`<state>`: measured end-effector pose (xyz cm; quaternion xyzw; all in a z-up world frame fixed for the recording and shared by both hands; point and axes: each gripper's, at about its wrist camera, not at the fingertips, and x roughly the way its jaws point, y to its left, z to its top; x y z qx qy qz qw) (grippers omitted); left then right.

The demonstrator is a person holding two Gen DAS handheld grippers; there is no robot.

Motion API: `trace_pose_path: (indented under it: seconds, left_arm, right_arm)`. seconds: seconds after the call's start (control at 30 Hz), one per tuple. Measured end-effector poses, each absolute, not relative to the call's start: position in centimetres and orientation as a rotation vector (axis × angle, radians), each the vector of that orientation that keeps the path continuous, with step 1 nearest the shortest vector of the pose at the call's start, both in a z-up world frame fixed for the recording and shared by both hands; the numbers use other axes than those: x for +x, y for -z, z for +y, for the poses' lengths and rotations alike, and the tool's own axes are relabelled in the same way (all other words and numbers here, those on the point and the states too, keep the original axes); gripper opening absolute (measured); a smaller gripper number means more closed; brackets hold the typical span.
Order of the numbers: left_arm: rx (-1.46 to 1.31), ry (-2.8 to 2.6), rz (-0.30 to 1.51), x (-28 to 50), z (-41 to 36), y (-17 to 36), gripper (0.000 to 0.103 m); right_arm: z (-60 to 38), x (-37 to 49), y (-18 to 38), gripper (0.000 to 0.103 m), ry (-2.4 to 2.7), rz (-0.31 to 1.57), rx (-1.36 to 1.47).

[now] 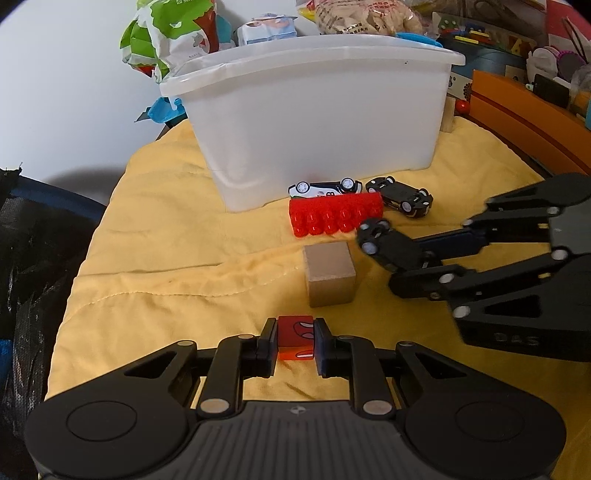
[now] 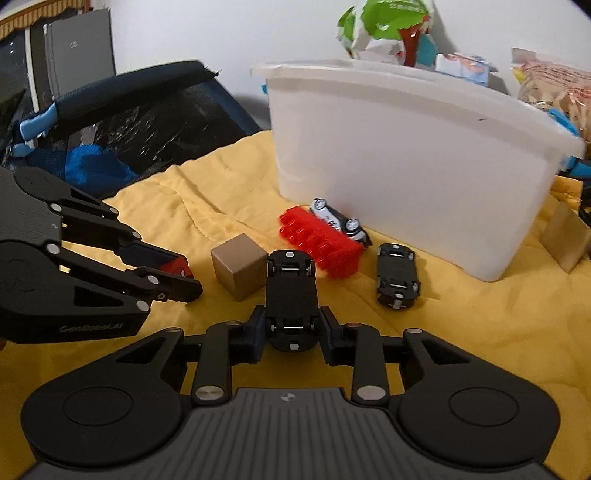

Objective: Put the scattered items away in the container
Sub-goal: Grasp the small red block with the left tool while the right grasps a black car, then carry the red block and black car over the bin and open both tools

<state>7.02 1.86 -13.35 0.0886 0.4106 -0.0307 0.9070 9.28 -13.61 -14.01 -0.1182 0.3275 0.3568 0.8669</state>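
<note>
My left gripper (image 1: pixel 295 341) is shut on a small red block (image 1: pixel 295 336) just above the yellow cloth (image 1: pixel 155 258). My right gripper (image 2: pixel 291 328) is shut on a black toy car (image 2: pixel 291 295) held underside up; the same car (image 1: pixel 384 243) shows at the right in the left wrist view. On the cloth lie a plain wooden cube (image 1: pixel 330 275), a red studded brick (image 1: pixel 334 218), a white toy car (image 1: pixel 325 187) on its side and a second black toy car (image 1: pixel 402 197) upside down. Behind them stands the white translucent bin (image 1: pixel 314 122).
Snack bags (image 1: pixel 170 33) and packets are piled behind the bin. An orange box (image 1: pixel 524 114) runs along the right, with another wooden block (image 2: pixel 565 236) by the bin's corner. A dark mesh chair (image 2: pixel 122 122) borders the cloth on the left.
</note>
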Motion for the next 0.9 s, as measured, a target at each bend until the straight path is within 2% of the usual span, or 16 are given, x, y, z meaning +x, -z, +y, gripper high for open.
trace_pose_path:
  seconds: [0.4,0.53,0.57,0.6,0.63,0.67,0.7,0.9]
  left_arm:
    - [0.177,0.064,0.805,7.1,1.5,10.7,0.023]
    - [0.190,0.047,0.813,6.9,1.4,11.3,0.024]
    - [0.189,0.040,0.818,7.0,1.5,11.7,0.026]
    - [0.183,0.043,0.819,7.0,1.5,12.1,0.035]
    - [0.182,0.045,0.814,7.1,1.4,12.3,0.039]
    - [0.186,0.045,0.823,7.3,1.2,12.5,0.038]
    - [0.183,0.048,0.839,7.6,0.9,12.9,0.024]
    - [0.180,0.054,0.843,6.7,0.5,13.4,0.023]
  right_arm:
    - [-17.3,7.9,11.5,0.033,-0.601,0.661,-0.136]
    - [-18.1,7.5,11.1,0.033,-0.581,0.667,-0.124]
    - [-18.3,7.3,11.1,0.033,-0.580,0.667,-0.123]
    - [-18.3,7.1,11.1,0.033,-0.580,0.666,-0.125]
    - [-18.4,7.0,11.1,0.033,-0.583,0.667,-0.126]
    - [-18.4,6.9,11.2,0.033,-0.586,0.670,-0.128]
    - [-18.4,6.8,11.2,0.033,-0.585,0.670,-0.130]
    - [-18.4,6.4,11.1,0.033,-0.589,0.676,-0.101]
